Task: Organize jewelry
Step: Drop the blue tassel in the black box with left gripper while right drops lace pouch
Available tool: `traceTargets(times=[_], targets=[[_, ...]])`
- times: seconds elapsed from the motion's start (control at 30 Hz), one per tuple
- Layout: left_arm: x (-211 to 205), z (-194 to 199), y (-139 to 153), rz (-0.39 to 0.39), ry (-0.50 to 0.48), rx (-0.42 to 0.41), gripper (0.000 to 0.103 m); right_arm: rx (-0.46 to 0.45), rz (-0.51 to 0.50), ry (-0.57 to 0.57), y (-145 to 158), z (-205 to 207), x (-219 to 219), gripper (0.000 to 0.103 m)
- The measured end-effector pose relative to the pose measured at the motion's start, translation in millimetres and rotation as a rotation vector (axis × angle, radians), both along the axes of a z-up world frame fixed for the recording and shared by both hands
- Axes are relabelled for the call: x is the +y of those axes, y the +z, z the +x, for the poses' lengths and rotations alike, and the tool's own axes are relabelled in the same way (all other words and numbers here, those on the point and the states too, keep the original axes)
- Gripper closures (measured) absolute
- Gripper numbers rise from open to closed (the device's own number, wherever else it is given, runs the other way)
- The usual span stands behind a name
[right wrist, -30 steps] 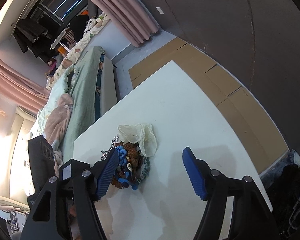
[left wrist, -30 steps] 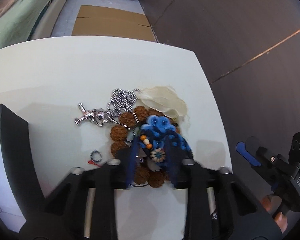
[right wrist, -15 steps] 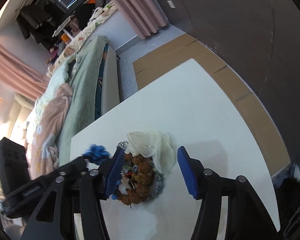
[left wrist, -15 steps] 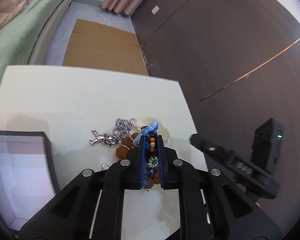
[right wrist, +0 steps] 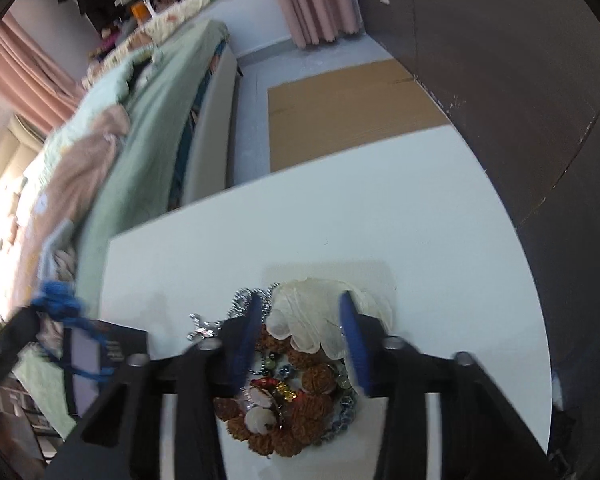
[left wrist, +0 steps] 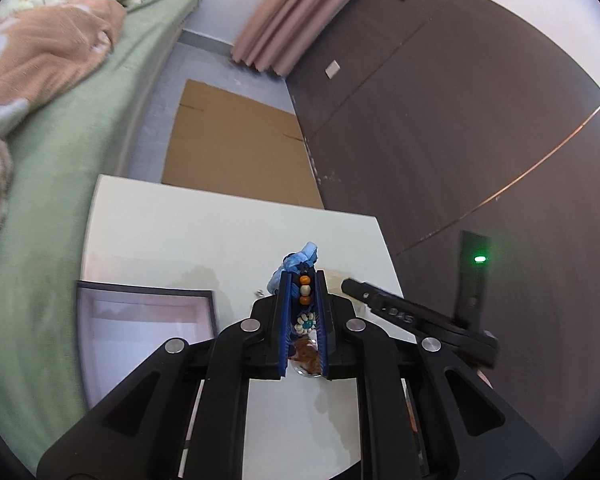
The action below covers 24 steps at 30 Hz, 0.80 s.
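Marking on right tongs (left wrist: pixel 396 314): short pale characters on the black arm, seen from the left wrist view; they look like "DAS", though blurred.
Light on right tongs' upright black part (left wrist: pixel 479 259): a green dot, no lettering.
Black box (right wrist: pixel 114 350): faint pale print on its rim, too blurred to read.

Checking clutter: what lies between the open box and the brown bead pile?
A silver charm on the white table, shown in the right wrist view.
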<state>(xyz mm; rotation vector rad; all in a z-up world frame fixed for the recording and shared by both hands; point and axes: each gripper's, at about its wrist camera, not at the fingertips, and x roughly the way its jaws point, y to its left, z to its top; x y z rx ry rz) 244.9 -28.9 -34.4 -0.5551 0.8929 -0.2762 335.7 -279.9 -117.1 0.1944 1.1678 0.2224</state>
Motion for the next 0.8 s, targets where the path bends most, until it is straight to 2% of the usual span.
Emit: traceTargets(times=[0.07,0.27,0.57,0.6,0.67,0.7,0.8], targets=[[7,-5,5,0.008,0.01,-0.014,0.091,-0.001,0.006,-0.012,0,-3,-2,0.102],[33,-24,17,0.03,0.04,-0.039,0.091,-0.113,0.092,-0.023,32,-21,-13,0.102],[54,-32,11,0.036,0.05,-0.014,0.091,-0.263,0.235,0.049,87,-56,3,0.102],[55,-33,10,0.038,0.051,-0.006,0.089,-0.269,0.25,0.057,89,-59,4,0.102],[59,-32,7,0.055,0.066,0.014,0.061,-0.284,0.285,0.082,95,-66,12,0.102],[61,-34,7,0.065,0.079,0.015,0.041,-0.291,0.294,0.092,98,-68,17,0.102],[70,-41,13,0.084,0.104,-0.012,0.039,-0.314,0.325,0.14,105,-77,32,0.102]])
